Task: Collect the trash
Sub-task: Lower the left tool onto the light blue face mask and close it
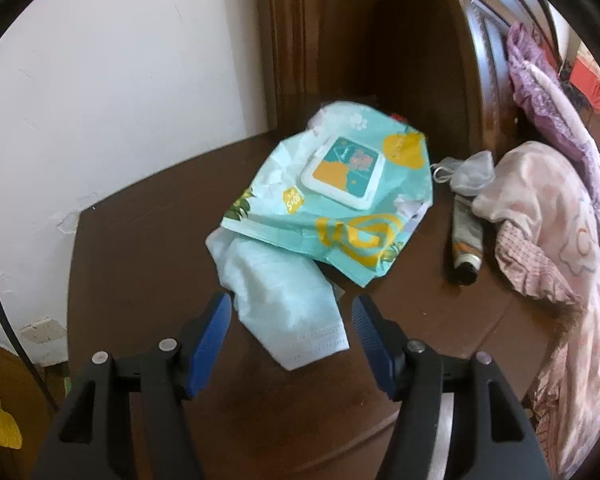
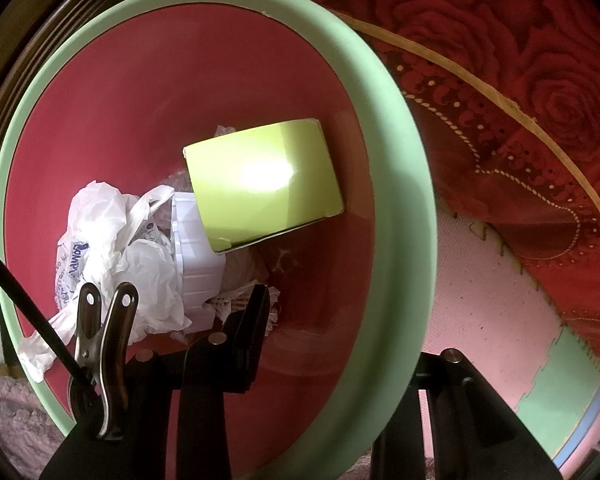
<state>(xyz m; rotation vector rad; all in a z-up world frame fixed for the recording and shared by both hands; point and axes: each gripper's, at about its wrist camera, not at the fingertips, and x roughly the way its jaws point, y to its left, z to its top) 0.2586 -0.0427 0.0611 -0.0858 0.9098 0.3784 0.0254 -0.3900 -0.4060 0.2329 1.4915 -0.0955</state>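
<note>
A crumpled pale-blue face mask [image 1: 288,304] is seen lying on a dark brown wooden tabletop [image 1: 140,240], partly tucked under a teal wet-wipes pack [image 1: 332,204] at its one o'clock. The left gripper [image 1: 290,316] is held with fingers spread either side of the mask, not pressing it. A white wall [image 1: 120,80] stands at ten o'clock, pink bedding [image 1: 548,220] at three. The right gripper [image 2: 336,320] is clamped on the green rim [image 2: 396,240] of a red bin [image 2: 140,120] holding a yellow-green box [image 2: 260,184].
</note>
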